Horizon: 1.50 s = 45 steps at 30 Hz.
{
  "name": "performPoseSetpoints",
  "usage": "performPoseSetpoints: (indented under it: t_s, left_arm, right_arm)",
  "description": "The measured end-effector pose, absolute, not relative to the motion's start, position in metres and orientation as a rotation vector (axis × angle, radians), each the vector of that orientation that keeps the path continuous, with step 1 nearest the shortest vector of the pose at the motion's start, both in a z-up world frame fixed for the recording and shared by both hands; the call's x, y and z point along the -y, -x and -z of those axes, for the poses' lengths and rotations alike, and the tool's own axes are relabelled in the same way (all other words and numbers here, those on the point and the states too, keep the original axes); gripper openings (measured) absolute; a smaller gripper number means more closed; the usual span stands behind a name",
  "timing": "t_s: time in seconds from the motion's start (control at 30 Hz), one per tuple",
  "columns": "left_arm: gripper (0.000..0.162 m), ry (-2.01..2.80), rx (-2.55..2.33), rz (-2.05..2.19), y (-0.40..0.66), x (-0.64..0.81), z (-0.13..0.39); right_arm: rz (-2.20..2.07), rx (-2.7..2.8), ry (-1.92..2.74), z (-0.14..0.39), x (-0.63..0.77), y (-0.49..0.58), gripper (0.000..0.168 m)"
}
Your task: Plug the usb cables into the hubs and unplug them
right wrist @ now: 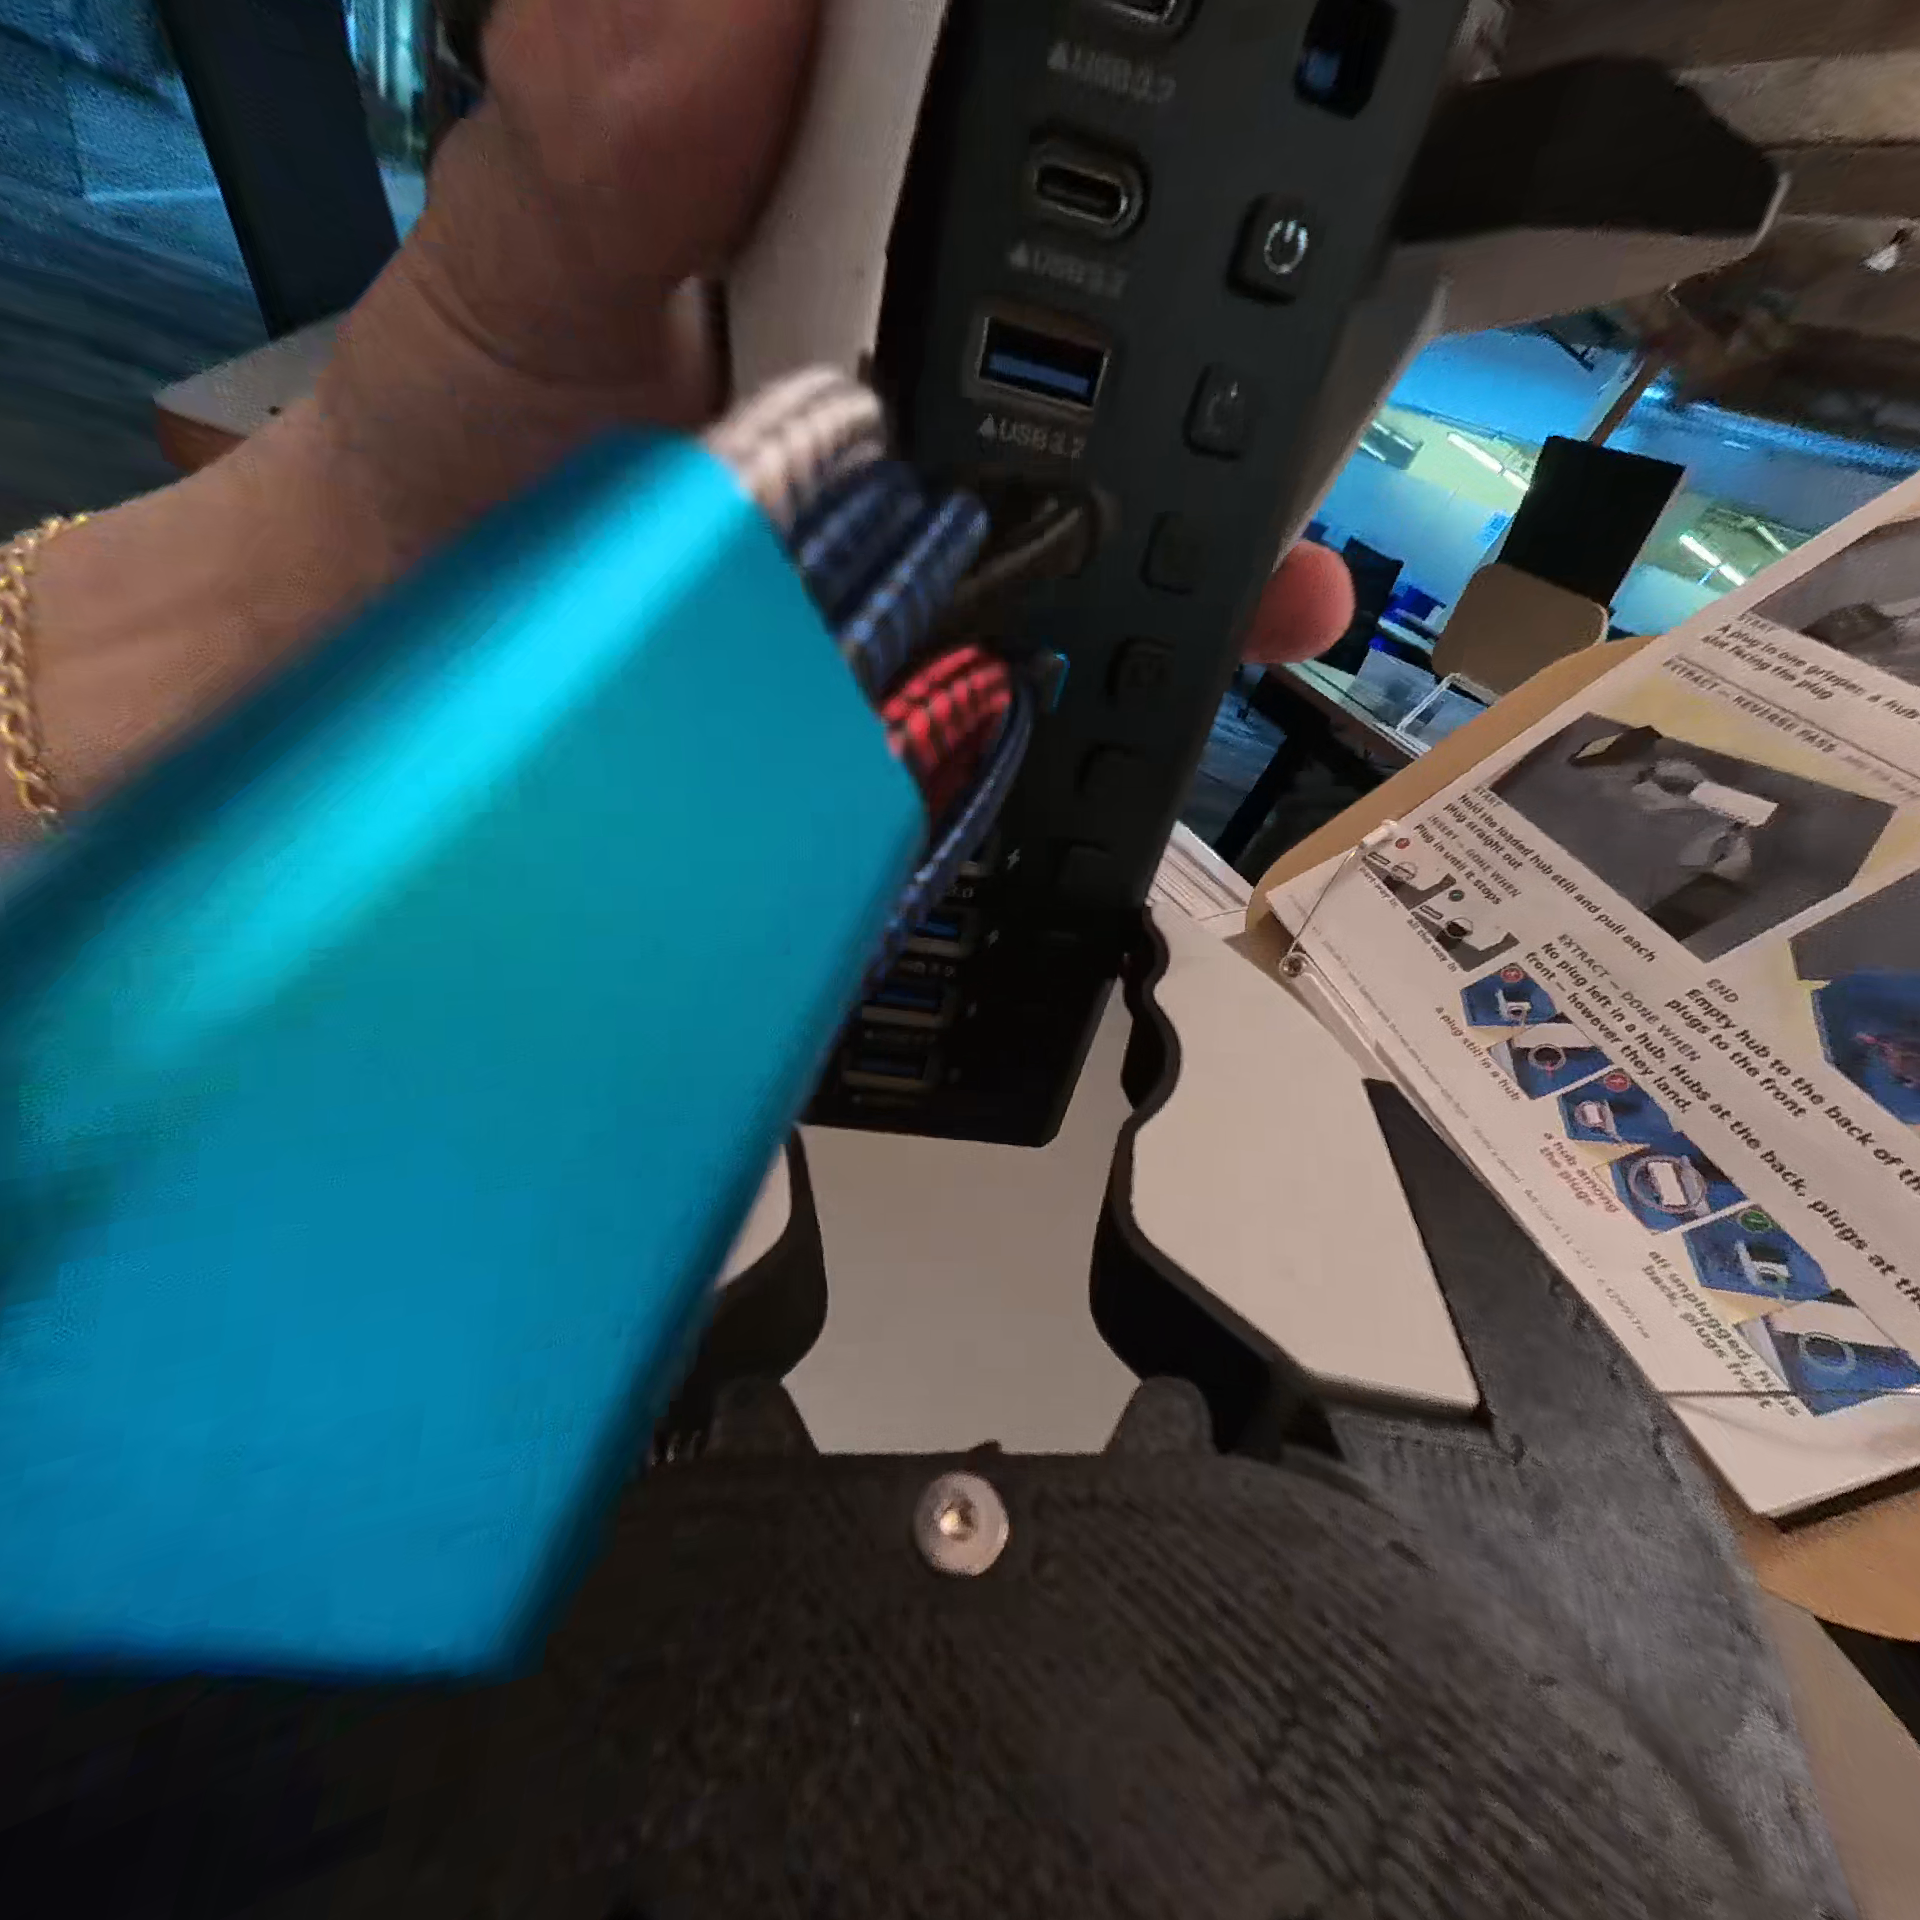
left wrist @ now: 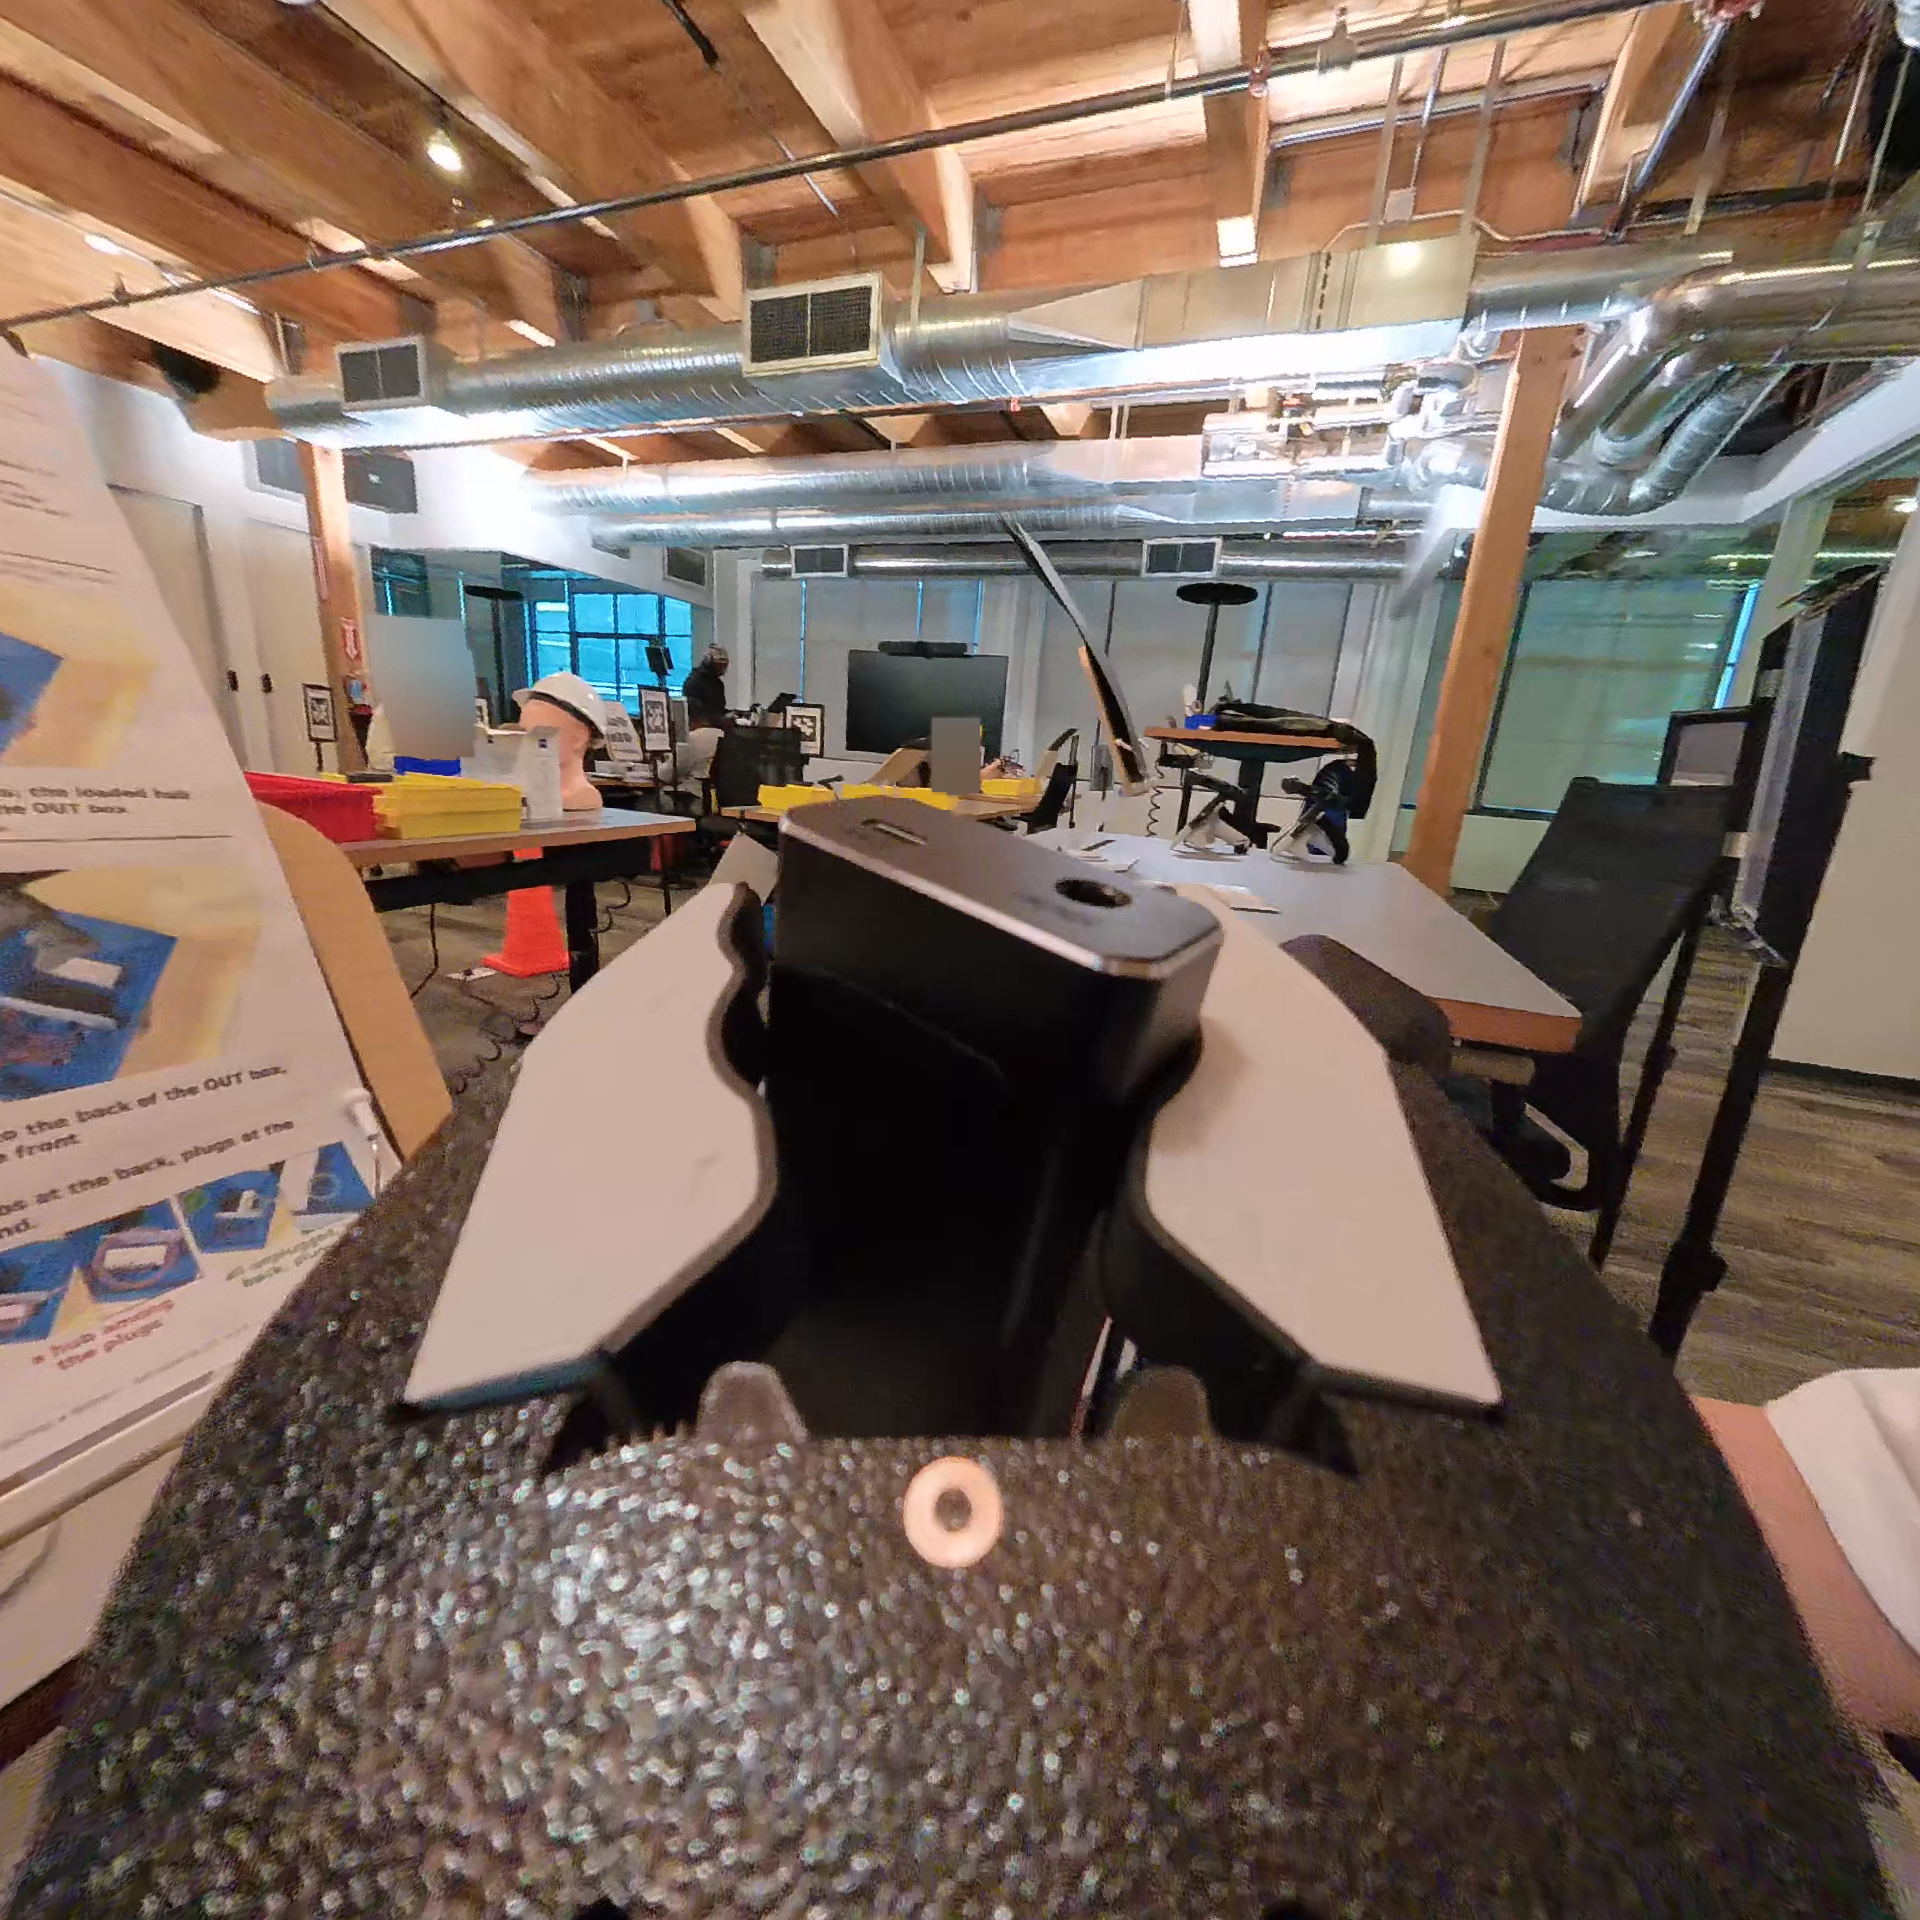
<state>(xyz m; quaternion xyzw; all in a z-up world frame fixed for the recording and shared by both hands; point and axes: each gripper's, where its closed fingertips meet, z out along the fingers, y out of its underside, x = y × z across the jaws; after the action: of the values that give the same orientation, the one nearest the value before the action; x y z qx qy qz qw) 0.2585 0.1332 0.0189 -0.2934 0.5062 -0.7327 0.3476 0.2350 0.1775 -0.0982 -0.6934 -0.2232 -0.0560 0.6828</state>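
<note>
With the left gripper (left wrist: 966,1049) jaws pinching the black hub (left wrist: 977,997) upright at twelve o'clock and the right gripper (right wrist: 966,1070) jaws spread near its ports, best to steady the hub and draw the braided cables (right wrist: 914,623) out straight.

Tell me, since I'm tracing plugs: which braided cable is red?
The red-and-black braided cable, lowest along the black plastic hub, under the dark blue braided cable and the white-grey braided cable.
</note>
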Motion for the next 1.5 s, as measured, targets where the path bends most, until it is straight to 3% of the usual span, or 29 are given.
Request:
performPoseSetpoints:
  t_s: [0.27,0.37,0.5,0.6,1.13,1.2,1.27,1.4,1.5]
  left_arm:
    - [0.070,0.580,-1.438,1.924,-0.243,-0.130,-0.012]
    - [0.079,0.556,-1.488,1.966,-0.239,-0.130,-0.006]
    - [0.074,0.584,-1.643,1.856,-0.249,-0.128,0.023]
    - [0.060,0.557,-1.721,1.882,-0.251,-0.120,0.035]
    - [0.062,0.546,-1.760,1.879,-0.264,-0.106,0.048]
    - [0.062,0.557,-1.721,1.871,-0.267,-0.108,0.044]
    - [0.062,0.557,-1.738,1.799,-0.268,-0.112,0.046]
    - [0.062,0.551,-1.726,1.775,-0.261,-0.121,0.041]
    - [0.061,0.549,-1.780,1.715,-0.263,-0.119,0.050]
  right_arm:
    - [-0.005,0.522,1.478,0.090,-0.163,-0.234,0.060]
    - [-0.130,0.479,1.414,0.080,-0.156,-0.236,0.061]
    - [-0.192,0.466,1.366,0.070,-0.148,-0.238,0.061]
    - [-0.200,0.468,1.362,0.065,-0.146,-0.236,0.061]
    - [-0.242,0.507,1.509,0.087,-0.144,-0.241,0.059]
    - [-0.262,0.464,1.479,0.084,-0.138,-0.251,0.060]
    - [-0.171,0.388,1.505,0.087,-0.131,-0.279,0.077]
    - [-0.001,0.123,1.615,0.100,-0.087,-0.356,0.076]
    - [-0.033,-0.065,1.436,0.068,-0.032,-0.375,0.064]
